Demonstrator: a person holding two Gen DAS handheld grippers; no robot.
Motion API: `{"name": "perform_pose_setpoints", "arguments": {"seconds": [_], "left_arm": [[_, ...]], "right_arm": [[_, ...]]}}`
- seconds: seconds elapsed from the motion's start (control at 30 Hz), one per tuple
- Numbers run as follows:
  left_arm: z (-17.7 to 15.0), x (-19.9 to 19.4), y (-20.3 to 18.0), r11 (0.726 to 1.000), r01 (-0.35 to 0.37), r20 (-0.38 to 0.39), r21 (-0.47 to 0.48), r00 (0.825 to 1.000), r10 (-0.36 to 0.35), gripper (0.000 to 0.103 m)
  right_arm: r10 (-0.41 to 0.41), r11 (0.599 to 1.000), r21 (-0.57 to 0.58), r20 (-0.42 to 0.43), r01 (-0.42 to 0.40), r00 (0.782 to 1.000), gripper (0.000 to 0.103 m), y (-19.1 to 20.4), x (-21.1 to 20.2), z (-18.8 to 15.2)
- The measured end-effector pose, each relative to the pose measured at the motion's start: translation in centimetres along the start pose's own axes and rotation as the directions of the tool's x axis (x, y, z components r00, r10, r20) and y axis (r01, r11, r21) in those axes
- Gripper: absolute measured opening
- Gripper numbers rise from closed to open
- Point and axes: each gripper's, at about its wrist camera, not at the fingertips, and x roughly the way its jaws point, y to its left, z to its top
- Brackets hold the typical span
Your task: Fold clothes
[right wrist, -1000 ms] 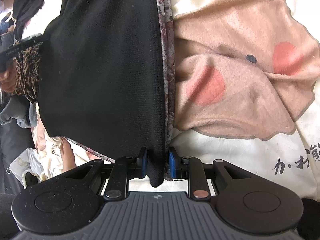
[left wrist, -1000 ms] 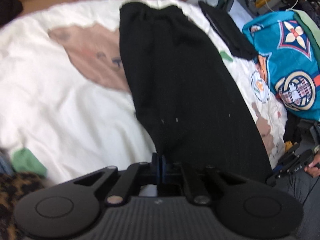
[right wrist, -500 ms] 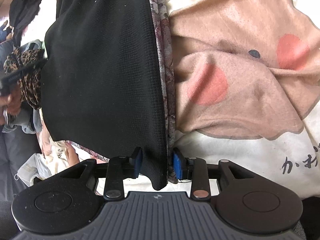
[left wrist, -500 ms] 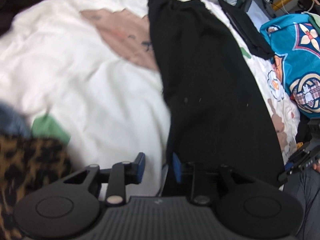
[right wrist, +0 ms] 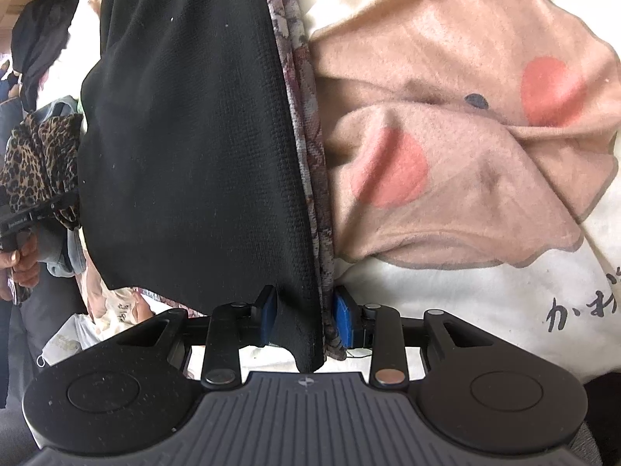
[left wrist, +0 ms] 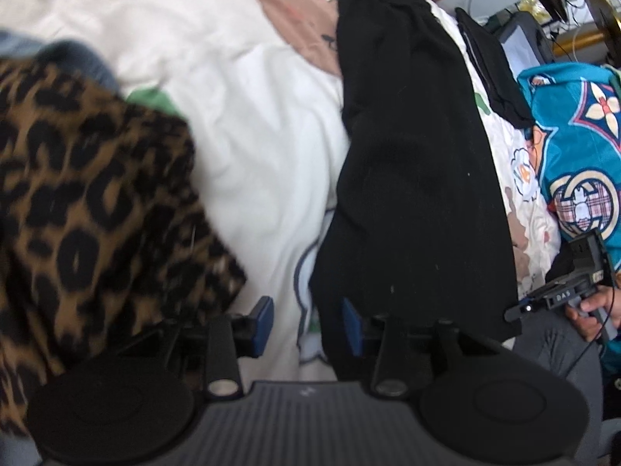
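Left gripper (left wrist: 307,324) just parted, empty — right gripper (right wrist: 306,316) loose around black garment (right wrist: 194,136)

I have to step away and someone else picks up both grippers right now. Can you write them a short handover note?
Left gripper: jaws have just been opening, nothing between them; the black garment's edge lies just beside its right finger.
Right gripper: jaws apart, the black garment's corner hangs between the pads with a patterned layer; they don't look clamped.
Garment lies in a long, narrow strip on the white blanket. Leopard-print cloth lies left of it.
Done: lengthwise fold, apparently.
Left: fold it shorter, then the other clothes.
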Motion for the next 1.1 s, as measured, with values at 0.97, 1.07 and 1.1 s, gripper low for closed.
{"name": "perform_pose_setpoints", "arguments": {"seconds": [0.97, 1.07, 1.1], "left_arm": [[-6.5, 4.9, 0.5, 0.968, 0.2, -0.059, -0.15, 0.976, -0.211, 0.043], [-7.0, 4.7, 0.7, 0.964, 0.205, -0.035, -0.171, 0.976, -0.214, 0.041], [-7.1, 4.6, 0.7, 0.963, 0.204, -0.029, -0.176, 0.977, -0.212, 0.04]], "right_arm": [[-0.043, 0.999, -0.002, 0.033, 0.043, 0.999, 0.035, 1.0, 0.1, -0.2], [-0.049, 0.999, 0.027, 0.055, 0.047, 0.997, 0.037, 0.5, -0.4, -0.5], [-0.05, 0.998, 0.04, 0.06, 0.048, 0.997, 0.037, 0.3, -0.6, -0.6]]}}
